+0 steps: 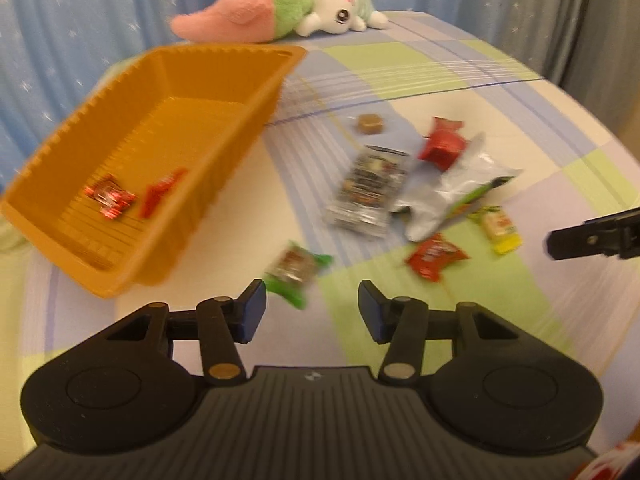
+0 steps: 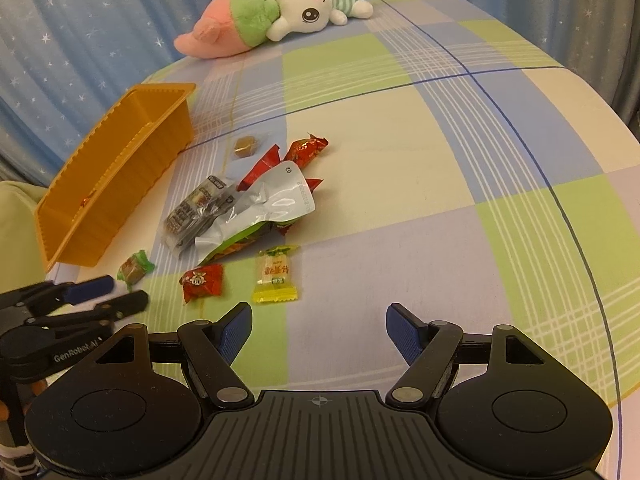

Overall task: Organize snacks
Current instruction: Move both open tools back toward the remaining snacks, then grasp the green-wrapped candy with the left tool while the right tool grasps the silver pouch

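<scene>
An orange basket (image 1: 132, 168) (image 2: 120, 168) stands on the left of the bed with two red candies (image 1: 110, 198) in it. Loose snacks lie to its right: a green-wrapped candy (image 1: 296, 272) (image 2: 136, 266), a dark clear pack (image 1: 368, 192) (image 2: 196, 208), a silver bag (image 1: 448, 192) (image 2: 264, 212), a red candy (image 1: 436, 258) (image 2: 202, 280), a yellow candy (image 1: 498, 226) (image 2: 275, 276), a red wrapper (image 1: 440, 144) (image 2: 306, 148) and a brown cube (image 1: 370, 124) (image 2: 245, 146). My left gripper (image 1: 312, 304) (image 2: 120, 292) is open just short of the green-wrapped candy, holding nothing. My right gripper (image 2: 320, 320) is open and empty below the yellow candy.
A pink, green and white plush toy (image 1: 288, 8) (image 2: 272, 16) lies at the far edge of the checked bedsheet (image 2: 440, 200). Blue starred curtains hang behind. One finger of the right gripper (image 1: 592, 236) reaches in from the right edge of the left wrist view.
</scene>
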The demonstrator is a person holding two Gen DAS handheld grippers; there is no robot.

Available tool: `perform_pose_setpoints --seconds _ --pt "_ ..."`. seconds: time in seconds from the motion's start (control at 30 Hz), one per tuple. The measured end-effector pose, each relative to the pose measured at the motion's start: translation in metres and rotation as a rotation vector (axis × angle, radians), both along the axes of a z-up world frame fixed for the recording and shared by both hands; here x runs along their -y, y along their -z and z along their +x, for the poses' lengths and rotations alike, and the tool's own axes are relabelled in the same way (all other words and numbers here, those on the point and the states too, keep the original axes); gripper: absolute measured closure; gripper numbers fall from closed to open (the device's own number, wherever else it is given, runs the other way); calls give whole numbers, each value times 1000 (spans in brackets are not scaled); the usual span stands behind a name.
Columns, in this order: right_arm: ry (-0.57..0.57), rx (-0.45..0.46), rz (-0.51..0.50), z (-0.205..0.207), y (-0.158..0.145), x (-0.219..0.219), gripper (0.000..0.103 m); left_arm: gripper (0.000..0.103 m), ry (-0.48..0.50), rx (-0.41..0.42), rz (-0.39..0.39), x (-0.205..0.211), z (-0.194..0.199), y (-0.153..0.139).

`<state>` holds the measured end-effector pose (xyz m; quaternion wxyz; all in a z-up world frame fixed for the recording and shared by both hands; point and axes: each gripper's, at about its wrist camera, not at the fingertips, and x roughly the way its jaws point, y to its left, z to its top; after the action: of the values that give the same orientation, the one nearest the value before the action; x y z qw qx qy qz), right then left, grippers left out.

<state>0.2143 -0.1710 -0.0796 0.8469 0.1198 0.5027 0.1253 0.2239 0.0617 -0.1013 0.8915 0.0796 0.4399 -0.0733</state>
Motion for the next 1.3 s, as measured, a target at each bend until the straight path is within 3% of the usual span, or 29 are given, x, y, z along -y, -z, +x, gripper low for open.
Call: perform_pose_setpoints --seconds 0.1,0.2,0.47,0.7,0.97,1.03,1.2,1.3 --pt "3 -6 1 5 2 1 29 56 10 3 62 1 8 4" --pt "2 -8 1 8 3 1 29 56 25 6 75 4 16 7" --pt "8 -7 24 12 5 2 29 83 43 -24 22 9 26 9" --pt "29 23 116 21 8 3 29 84 20 -47 -47 7 23 3" --pt "95 38 309 41 17 6 30 84 -28 -35 -93 -5 21 -11" --pt "114 22 349 47 21 6 41 84 -40 -28 -99 -8 21 -15" --pt "148 -7 409 55 30 3 50 84 -68 -22 -108 -15 19 -20" --pt "165 -19 439 57 33 3 65 84 -78 -18 -110 -18 16 -22"
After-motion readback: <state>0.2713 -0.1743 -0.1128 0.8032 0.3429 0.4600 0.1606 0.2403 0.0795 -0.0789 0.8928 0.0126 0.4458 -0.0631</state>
